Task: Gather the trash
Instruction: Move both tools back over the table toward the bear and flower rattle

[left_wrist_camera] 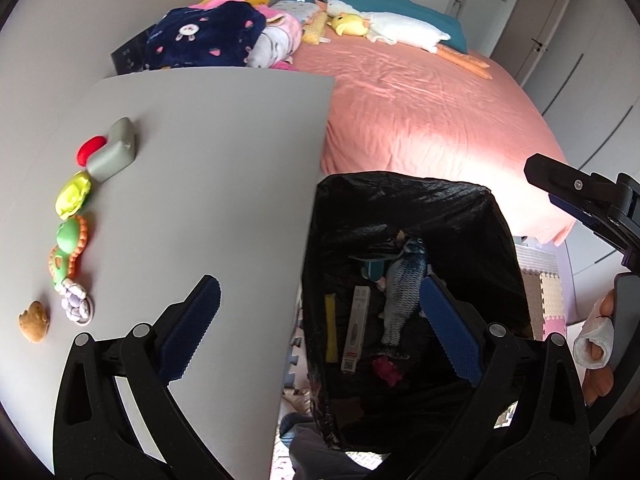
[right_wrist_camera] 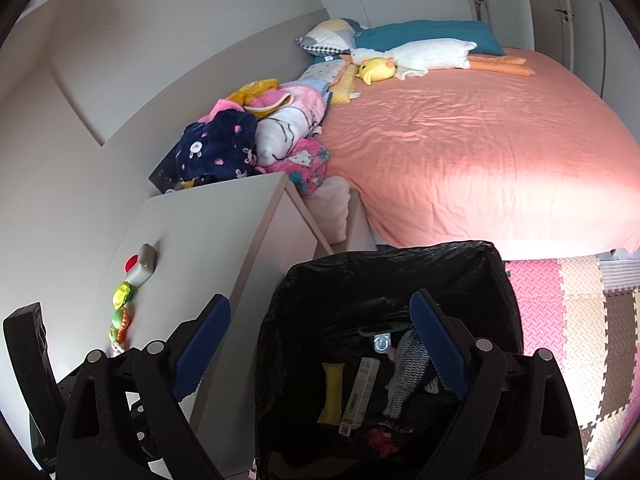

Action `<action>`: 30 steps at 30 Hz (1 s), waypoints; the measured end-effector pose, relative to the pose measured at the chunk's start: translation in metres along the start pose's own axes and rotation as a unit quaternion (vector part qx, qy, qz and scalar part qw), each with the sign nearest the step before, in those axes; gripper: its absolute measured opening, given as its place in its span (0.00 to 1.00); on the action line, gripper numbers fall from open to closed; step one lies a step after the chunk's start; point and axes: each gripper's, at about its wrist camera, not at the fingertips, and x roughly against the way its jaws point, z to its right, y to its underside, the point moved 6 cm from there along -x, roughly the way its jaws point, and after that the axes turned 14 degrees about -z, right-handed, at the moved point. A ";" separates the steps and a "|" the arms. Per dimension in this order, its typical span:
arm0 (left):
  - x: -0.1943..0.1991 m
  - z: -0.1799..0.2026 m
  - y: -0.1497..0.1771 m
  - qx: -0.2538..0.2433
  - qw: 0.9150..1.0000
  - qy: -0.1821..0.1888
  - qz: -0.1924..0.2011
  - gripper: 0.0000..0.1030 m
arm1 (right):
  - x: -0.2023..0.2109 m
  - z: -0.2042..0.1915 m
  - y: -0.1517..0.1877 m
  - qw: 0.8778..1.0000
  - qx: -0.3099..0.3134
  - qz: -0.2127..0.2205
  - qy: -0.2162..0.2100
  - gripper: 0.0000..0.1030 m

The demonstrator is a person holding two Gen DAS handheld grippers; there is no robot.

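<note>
Your left gripper [left_wrist_camera: 320, 326] and right gripper [right_wrist_camera: 320, 346] both hang spread wide and empty above the black-lined bin [left_wrist_camera: 404, 196], which stands between table [left_wrist_camera: 208, 184] and bed [right_wrist_camera: 480, 152]; fish toy [left_wrist_camera: 402, 288], box [left_wrist_camera: 354, 328] and yellow strip [left_wrist_camera: 331, 330] lie inside

Both wrist views look down, sharing the trash bin [left_wrist_camera: 408, 280] [right_wrist_camera: 384, 320].

Grey table [left_wrist_camera: 208, 168]: row of small toys [left_wrist_camera: 72, 232] along left edge, incl. grey block [left_wrist_camera: 114, 150]. Bed [left_wrist_camera: 432, 120]: plush goose [left_wrist_camera: 400, 30], pillows, clothes pile [left_wrist_camera: 208, 36].
</note>
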 end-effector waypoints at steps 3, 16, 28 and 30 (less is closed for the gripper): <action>0.002 -0.012 0.004 0.015 1.000 -0.005 0.001 0.94 | -0.007 -0.012 0.000 1.000 0.011 -0.008 -0.005 0.89; 0.012 -0.079 0.035 0.091 0.995 -0.034 0.003 0.94 | -0.042 -0.082 0.008 0.995 0.077 -0.047 -0.029 0.89; 0.022 -0.141 0.064 0.162 0.985 -0.053 0.008 0.94 | -0.067 -0.145 0.023 0.985 0.145 -0.074 -0.049 0.89; 0.022 -0.153 0.067 0.171 0.983 -0.059 0.009 0.94 | -0.070 -0.156 0.025 0.983 0.157 -0.075 -0.052 0.89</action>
